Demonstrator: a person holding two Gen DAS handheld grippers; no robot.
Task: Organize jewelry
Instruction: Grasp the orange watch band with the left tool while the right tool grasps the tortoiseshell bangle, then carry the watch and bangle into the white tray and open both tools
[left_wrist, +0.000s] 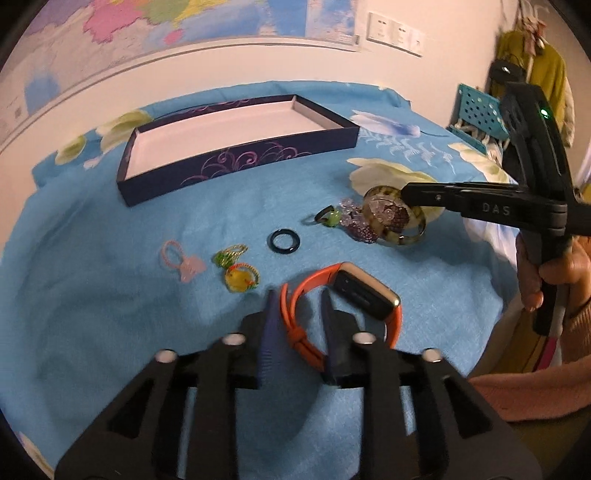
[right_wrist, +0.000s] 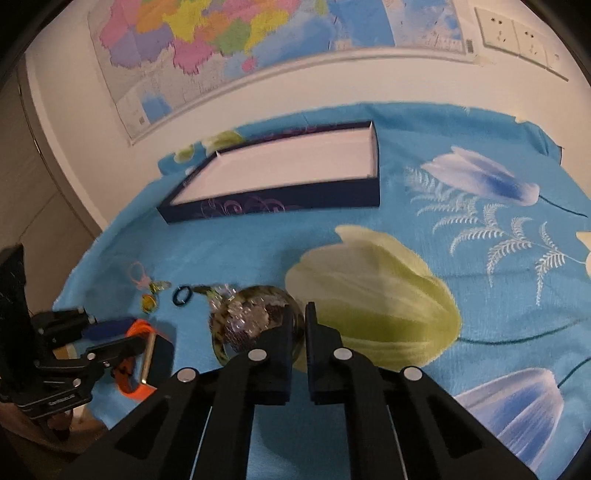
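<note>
Two grippers are down among the jewelry, each with its jaws around a piece. The left gripper (left_wrist: 295, 295) has its jaws closed on the orange strap of a smartwatch (left_wrist: 364, 291), which lies on the blue floral cloth (left_wrist: 110, 295) on the near side of the dark blue box (left_wrist: 236, 162). One finger sits inside the strap's loop and the other outside it, and the black watch face with its gold edge lies just to the right of them. The right gripper (right_wrist: 298, 314) has its jaws pinched narrowly on the rim of a wide resin bangle (left_wrist: 395, 218), also on the near side of the box and toward its right end. A cluster of clear and purple beads (left_wrist: 364, 221) lies inside the bangle and spills out of it on the left.

Between the bangle and the watch, a dark ring (left_wrist: 283, 240) lies flat on the cloth, with a small green ring (left_wrist: 327, 216) beyond it, nearer the box. Further left, opposite the middle of the box, lie a yellow-stoned ring (left_wrist: 240, 278), a green and gold ring (left_wrist: 231, 254) and a pink ring (left_wrist: 181, 260), all apart from both grippers.

The box is shallow, open, pale inside, and has purple swirls on its wall. A hand (left_wrist: 546, 269) in a pinkish sleeve holds the right gripper's handle. Behind the box, a coloured map (right_wrist: 258, 37) hangs on the wall, with white wall sockets (right_wrist: 517, 37) to its right.
</note>
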